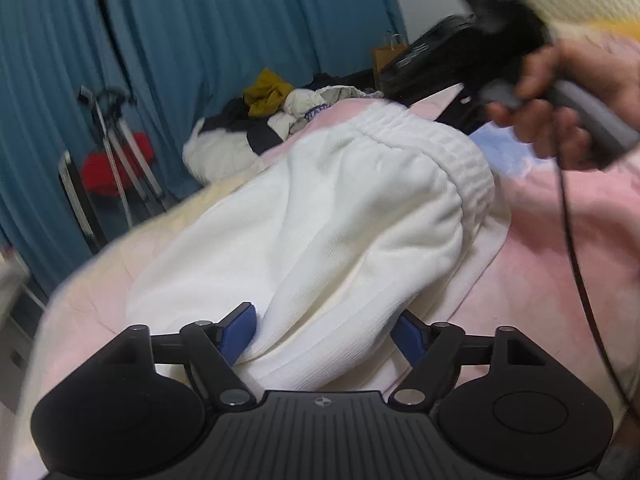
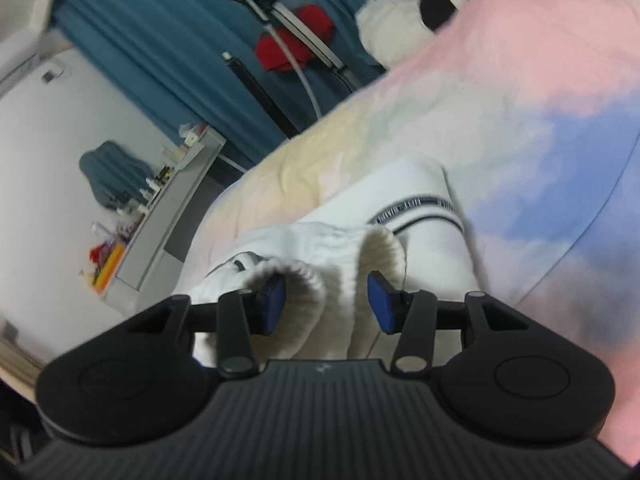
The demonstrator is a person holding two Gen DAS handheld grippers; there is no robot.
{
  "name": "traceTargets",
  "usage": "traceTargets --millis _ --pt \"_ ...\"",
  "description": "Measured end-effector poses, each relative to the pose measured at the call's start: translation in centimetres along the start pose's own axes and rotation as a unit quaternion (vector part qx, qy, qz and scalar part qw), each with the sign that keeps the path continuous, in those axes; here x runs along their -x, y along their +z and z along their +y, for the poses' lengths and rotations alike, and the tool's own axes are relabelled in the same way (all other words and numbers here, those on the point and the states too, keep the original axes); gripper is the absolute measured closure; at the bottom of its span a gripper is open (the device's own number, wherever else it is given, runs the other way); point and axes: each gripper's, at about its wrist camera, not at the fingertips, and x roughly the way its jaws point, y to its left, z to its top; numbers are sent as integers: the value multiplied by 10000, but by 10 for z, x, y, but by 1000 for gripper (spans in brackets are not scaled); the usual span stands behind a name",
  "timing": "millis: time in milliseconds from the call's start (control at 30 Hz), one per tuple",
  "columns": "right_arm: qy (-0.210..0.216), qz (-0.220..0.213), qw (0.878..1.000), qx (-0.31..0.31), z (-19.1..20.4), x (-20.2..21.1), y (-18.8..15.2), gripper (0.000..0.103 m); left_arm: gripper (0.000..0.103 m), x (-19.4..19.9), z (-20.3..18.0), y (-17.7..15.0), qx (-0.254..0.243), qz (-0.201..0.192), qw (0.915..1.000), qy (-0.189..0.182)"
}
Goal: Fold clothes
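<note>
Right wrist: white garment's (image 2: 416, 216) band lettering unreadable.

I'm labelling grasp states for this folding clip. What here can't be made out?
- Left wrist view: the right gripper is motion-blurred, and its jaws cannot be read.
- Left wrist view: the white garment bulges between the left gripper pads, hiding any contact.
- Right wrist view: the band lettering is too small and blurred.

White trousers (image 1: 320, 220) on pastel bedspread (image 1: 560, 240), left gripper (image 1: 326, 336) fingers (image 1: 238, 332) spread around fabric
</note>
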Motion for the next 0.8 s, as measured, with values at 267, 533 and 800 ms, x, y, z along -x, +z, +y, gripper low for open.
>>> traceTargets --millis 267,533,800 --pt "359 -389 9986 -21 14 1 19 82 42 3 -2 -14 -396 81 9989 240" --pt "268 -830 9962 71 3 6 60 86 87 5 3 14 223 -648 9976 -96" --pt "31 -619 9961 -623 -64 -19 61 83 85 -25 -6 13 285 -190 9966 -747"
